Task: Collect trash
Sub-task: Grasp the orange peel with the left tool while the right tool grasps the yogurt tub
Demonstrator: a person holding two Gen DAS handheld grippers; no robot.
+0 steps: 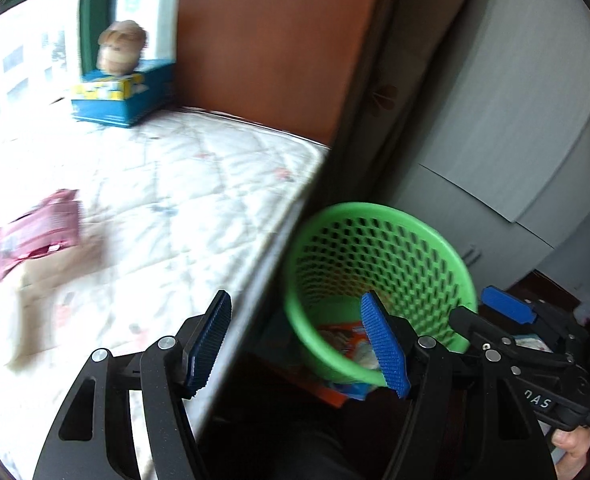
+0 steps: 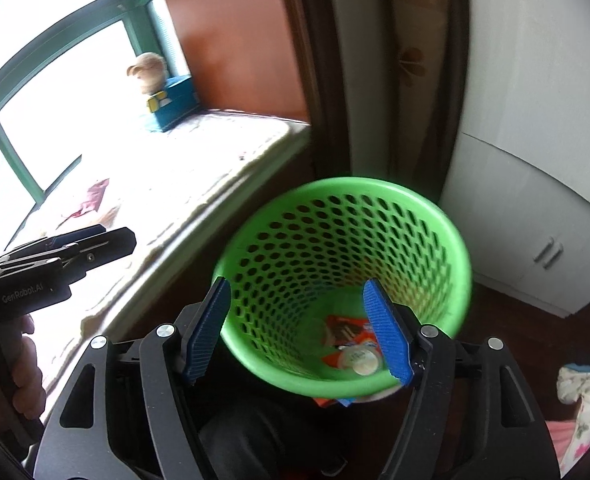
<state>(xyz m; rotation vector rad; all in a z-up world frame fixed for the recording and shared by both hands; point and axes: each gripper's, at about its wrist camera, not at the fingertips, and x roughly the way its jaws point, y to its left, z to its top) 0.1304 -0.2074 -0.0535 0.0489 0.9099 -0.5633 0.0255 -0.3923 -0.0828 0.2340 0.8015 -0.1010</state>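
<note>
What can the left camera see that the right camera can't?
Only the left view shows the pink packet lying flat on the mattress, with brown paper beside it, and the right gripper from the side. Only the right view shows the round lid in the bin, a flowery cloth, and the left gripper from the side. Both show the green bin, an orange wrapper and the toy's blue box.

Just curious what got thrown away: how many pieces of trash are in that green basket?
2 that I can make out: an orange wrapper on the basket floor, and a round white lid or cup lying on it. More may be hidden beneath.
</note>
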